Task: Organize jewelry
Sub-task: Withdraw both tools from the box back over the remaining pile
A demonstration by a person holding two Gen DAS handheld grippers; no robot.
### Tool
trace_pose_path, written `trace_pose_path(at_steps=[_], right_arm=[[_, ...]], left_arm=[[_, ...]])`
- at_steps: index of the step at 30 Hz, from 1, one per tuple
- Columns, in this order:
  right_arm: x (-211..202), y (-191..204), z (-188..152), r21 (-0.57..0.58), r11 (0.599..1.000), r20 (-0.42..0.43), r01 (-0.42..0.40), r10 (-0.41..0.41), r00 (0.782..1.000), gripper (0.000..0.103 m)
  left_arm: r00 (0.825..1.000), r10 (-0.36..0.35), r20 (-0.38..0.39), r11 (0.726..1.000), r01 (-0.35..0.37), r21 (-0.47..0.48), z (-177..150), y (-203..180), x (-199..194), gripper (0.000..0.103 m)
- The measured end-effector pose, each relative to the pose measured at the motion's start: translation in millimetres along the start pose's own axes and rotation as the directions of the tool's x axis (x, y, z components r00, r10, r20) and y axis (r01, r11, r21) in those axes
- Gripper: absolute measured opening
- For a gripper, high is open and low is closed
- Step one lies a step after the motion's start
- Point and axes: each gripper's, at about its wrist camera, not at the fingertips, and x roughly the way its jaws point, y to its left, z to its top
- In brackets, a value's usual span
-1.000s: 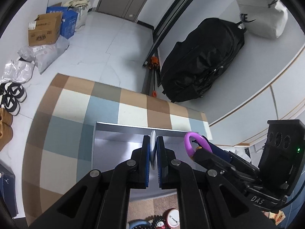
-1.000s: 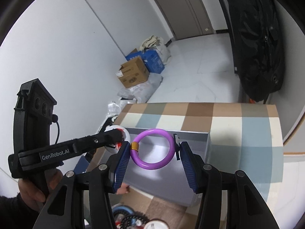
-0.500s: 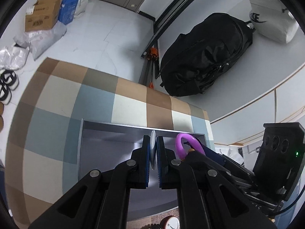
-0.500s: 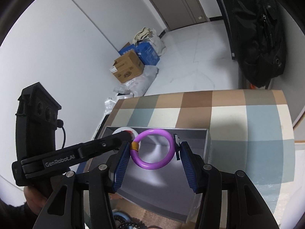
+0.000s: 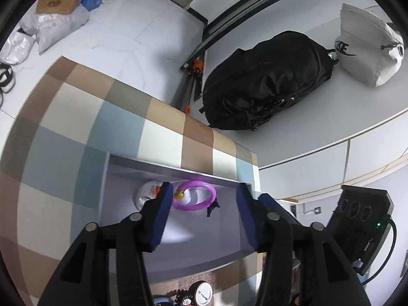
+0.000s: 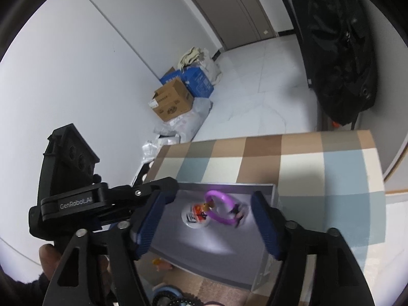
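Both our claws, left (image 5: 202, 213) and right (image 6: 206, 223), are spread wide and empty. Purple bangle (image 5: 195, 195) lies in the grey box (image 5: 178, 260), far side, touching the white disc (image 5: 146, 193). Risk: a finger clips the box wall on exit and tips it.

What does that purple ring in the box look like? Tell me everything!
The glossy purple plastic-looking bangle is a smooth round hoop with a small orange-gold bead on one side and a little dark tag at the other. It sits inside the shallow grey box, near the back wall, beside a white round badge. Neither tongs hold it. The right wrist view blurs it.
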Motion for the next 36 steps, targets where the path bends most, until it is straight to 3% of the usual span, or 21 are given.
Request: trace_pose_path(at_steps=[8,13,19,22,26,29,36], right_arm=[[-16,7,-7,-0.007,1.0,0.023,0.024,-0.024,0.999,0.083],[-25,14,-14,-0.028,0.999,0.053,0.042,-0.041,0.998,0.091],[-37,28,-27,-0.082,0.994,0.097,0.072,-0.064,0.993,0.103],[-42,34,-35,-0.101,0.991,0.121,0.09,-0.078,0.99,0.103],[-45,38,-47,-0.111,0.988,0.134,0.112,-0.097,0.986,0.103],[-48,42,-55,-0.124,0.983,0.148,0.137,-0.118,0.982,0.103],[-53,47,-71,-0.142,0.978,0.131,0.155,-0.136,0.982,0.103]], left_arm=[[0.995,0.077,0.064,0.994,-0.082,0.071,-10,-10,-22,0.049],[0.986,0.12,0.112,0.986,-0.132,0.106,-21,-9,-37,0.059],[0.96,0.212,0.18,0.96,-0.239,0.144,-41,-8,-49,0.065],[0.937,0.265,0.226,0.936,-0.307,0.174,-51,-10,-53,0.068],[0.903,0.322,0.285,0.899,-0.386,0.208,-62,-13,-56,0.08],[0.89,0.346,0.299,0.878,-0.419,0.232,-68,-11,-58,0.082],[0.885,0.384,0.263,0.862,-0.446,0.241,-82,-2,-50,0.087]])
